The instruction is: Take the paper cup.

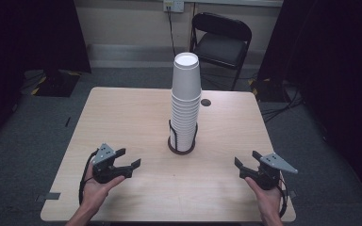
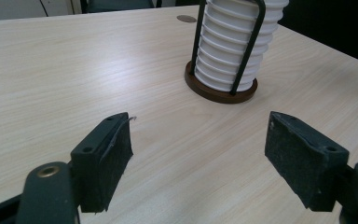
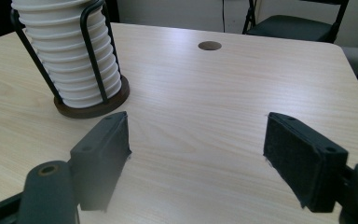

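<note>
A tall stack of white paper cups (image 1: 185, 101) stands upside down in a dark wire holder with a round brown base (image 1: 181, 147) at the middle of the wooden table (image 1: 122, 113). My left gripper (image 1: 128, 157) rests at the front left, open and empty, jaws pointing toward the stack. My right gripper (image 1: 246, 158) sits at the front right, open and empty as well. In the left gripper view the cup stack (image 2: 233, 44) is ahead and to the right of the left gripper (image 2: 198, 158). In the right gripper view the cup stack (image 3: 70, 56) is ahead and left of the right gripper (image 3: 196, 161).
A round cable hole (image 1: 206, 102) lies in the table just right of the stack. A black folding chair (image 1: 220, 42) stands beyond the far edge. Dark curtains hang at both sides over grey carpet.
</note>
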`<action>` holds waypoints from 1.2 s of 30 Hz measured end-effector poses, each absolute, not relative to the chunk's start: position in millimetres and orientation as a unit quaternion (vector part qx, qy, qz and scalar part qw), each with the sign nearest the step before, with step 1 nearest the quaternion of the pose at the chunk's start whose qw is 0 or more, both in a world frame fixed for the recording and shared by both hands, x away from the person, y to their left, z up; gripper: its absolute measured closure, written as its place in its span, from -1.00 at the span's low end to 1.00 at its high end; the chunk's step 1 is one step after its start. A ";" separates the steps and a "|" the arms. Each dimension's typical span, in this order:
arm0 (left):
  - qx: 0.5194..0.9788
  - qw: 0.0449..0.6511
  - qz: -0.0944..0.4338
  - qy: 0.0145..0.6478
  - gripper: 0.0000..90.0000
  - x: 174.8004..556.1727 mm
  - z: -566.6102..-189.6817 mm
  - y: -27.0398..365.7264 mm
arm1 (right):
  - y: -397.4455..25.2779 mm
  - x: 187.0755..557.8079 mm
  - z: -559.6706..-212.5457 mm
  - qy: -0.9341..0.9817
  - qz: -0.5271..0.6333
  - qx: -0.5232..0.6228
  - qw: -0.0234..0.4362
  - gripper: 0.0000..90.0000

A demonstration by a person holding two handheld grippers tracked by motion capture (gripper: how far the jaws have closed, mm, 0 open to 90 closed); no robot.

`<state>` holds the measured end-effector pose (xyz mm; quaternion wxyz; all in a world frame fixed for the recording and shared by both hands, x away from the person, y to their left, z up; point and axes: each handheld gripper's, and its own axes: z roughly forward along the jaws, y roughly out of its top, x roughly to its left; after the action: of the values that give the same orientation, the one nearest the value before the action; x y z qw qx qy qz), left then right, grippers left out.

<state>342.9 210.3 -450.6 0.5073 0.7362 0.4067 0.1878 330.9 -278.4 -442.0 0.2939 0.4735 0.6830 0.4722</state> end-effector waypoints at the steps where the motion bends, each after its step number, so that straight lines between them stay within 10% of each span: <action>1: 0.737 0.507 0.188 0.405 -0.50 343.1 -450.5 209.2 | -278.8 331.1 -442.4 0.684 0.474 0.473 0.290 -0.50; 36: 0.750 0.509 0.185 0.380 -0.64 342.3 -451.2 200.4 | -246.6 331.6 -417.8 0.714 0.507 0.417 0.244 -0.56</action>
<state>342.3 200.4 -451.2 0.5090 0.7502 0.3795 0.1845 331.6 -246.6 -417.8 0.2439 0.4168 0.7136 0.5075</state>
